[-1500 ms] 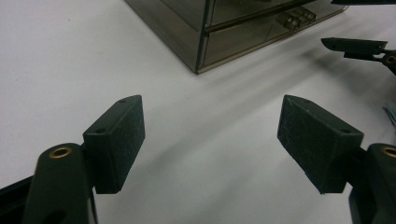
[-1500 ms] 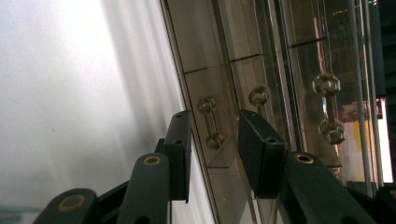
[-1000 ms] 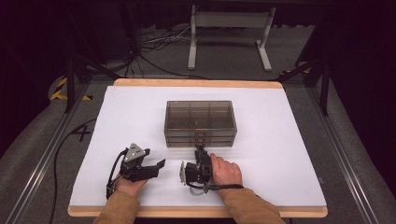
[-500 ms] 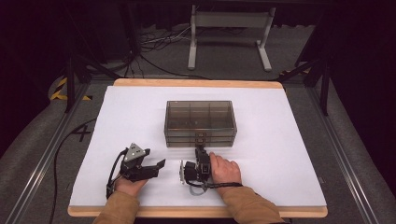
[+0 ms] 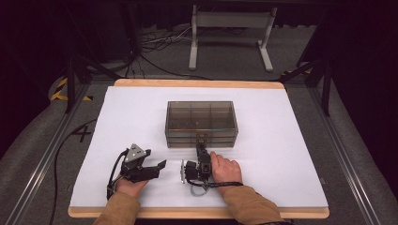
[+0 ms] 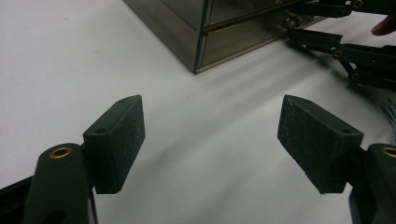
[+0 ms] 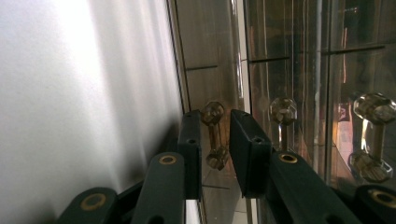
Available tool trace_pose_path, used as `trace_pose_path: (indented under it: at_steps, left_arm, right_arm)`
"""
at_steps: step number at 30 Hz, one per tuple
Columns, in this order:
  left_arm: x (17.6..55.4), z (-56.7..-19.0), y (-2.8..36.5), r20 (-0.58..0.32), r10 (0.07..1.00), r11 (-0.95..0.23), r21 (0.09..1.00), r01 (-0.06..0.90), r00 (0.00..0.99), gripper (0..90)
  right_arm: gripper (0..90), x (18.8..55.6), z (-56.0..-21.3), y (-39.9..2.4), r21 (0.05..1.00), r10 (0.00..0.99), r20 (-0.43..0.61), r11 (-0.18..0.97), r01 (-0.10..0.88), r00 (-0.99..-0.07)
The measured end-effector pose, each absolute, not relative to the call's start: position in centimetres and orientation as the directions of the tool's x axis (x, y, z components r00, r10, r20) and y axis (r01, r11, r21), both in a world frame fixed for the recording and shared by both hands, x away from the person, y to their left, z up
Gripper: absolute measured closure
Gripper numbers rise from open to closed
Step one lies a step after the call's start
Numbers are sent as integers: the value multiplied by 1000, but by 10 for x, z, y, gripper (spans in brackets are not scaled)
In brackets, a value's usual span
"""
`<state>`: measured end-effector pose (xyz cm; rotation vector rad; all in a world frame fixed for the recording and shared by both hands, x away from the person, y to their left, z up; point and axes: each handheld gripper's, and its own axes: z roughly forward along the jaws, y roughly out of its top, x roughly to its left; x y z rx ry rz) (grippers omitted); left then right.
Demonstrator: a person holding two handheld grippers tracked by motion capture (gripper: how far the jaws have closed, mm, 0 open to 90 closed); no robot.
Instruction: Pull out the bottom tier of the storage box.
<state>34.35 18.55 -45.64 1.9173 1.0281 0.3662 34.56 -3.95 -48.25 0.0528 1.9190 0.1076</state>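
Observation:
A smoky see-through drawer box point(image 5: 202, 119) stands mid-table, its corner showing in the left gripper view point(image 6: 196, 28). My right gripper point(image 5: 202, 140) lies on its side at the box's lower front. Its jaws have just been closing. In the right gripper view its pads point(image 7: 215, 126) sit on either side of a small clear drawer knob point(image 7: 212, 114) and pinch it. My left gripper point(image 5: 157, 159) rests on the table left of the box, wide open point(image 6: 210, 135) with only bare table between its pads. The right gripper's jaws point(image 6: 292, 21) show reaching the box front.
The white table sheet point(image 5: 281, 154) spreads around the box. More knobs point(image 7: 282, 112) line the drawer fronts beside the held one. A metal stand point(image 5: 230, 33) and cables lie on the floor beyond the far edge. Both forearms come in at the near edge.

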Motion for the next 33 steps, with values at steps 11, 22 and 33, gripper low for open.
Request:
trace_pose_path:
  at_steps: [11, 22, 33]
  left_arm:
    - [343, -456, 185, -144, 779, -248, 823, 511, 610, 239]
    - [343, -456, 185, -145, 779, -248, 823, 512, 610, 239]
    - [343, -456, 185, -145, 779, -248, 823, 511, 611, 239]
  right_arm:
    - [776, 345, -485, -36, 88, 81, -940, 996, -8, -332]
    - [782, 345, -486, -35, 82, 74, -943, 997, -12, -324]
    - [797, 343, -489, -34, 50, 40, -954, 998, -24, -296]
